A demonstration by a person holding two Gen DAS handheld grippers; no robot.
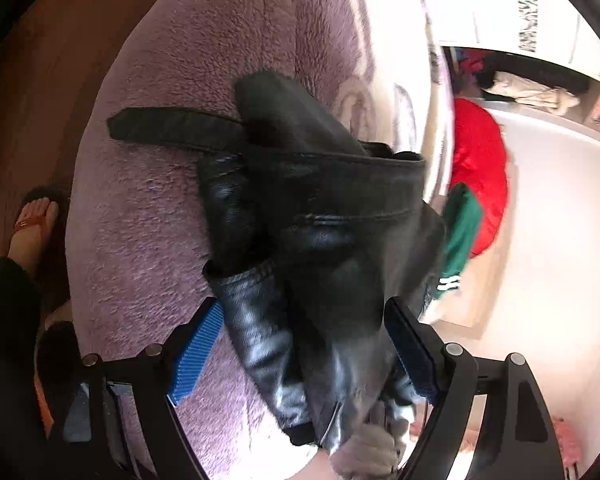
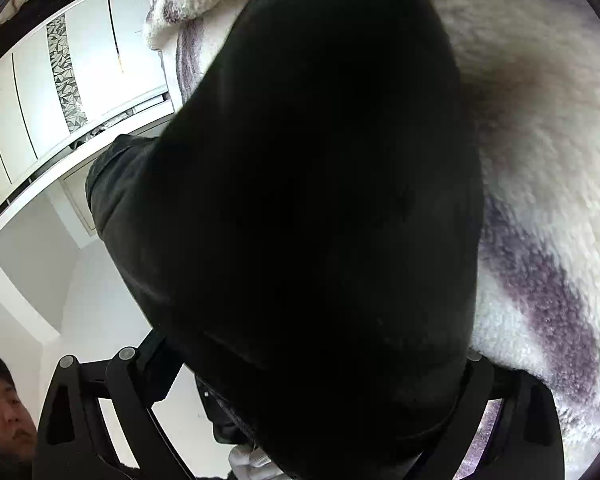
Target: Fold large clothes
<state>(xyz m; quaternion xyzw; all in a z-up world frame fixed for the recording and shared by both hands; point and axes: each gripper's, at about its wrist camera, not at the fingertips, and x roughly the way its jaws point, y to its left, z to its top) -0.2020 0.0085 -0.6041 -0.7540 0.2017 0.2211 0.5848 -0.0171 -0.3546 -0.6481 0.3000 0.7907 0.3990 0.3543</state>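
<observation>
The black leather jacket [image 1: 320, 240] fills the middle of the left wrist view and lies between the left gripper [image 1: 304, 352] fingers, barring the way ahead. Bare purple fleece blanket [image 1: 220, 40] is free toward the upper left. A sandalled foot [image 1: 32, 220] stands at the left edge, and a red cushion [image 1: 480, 172] at the right. In the right wrist view the jacket blocks the centre; open blanket remains at right.

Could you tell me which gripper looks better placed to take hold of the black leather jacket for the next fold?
Left, probably: the left gripper is open around the black leather jacket. The right wrist view is almost entirely blocked.
</observation>
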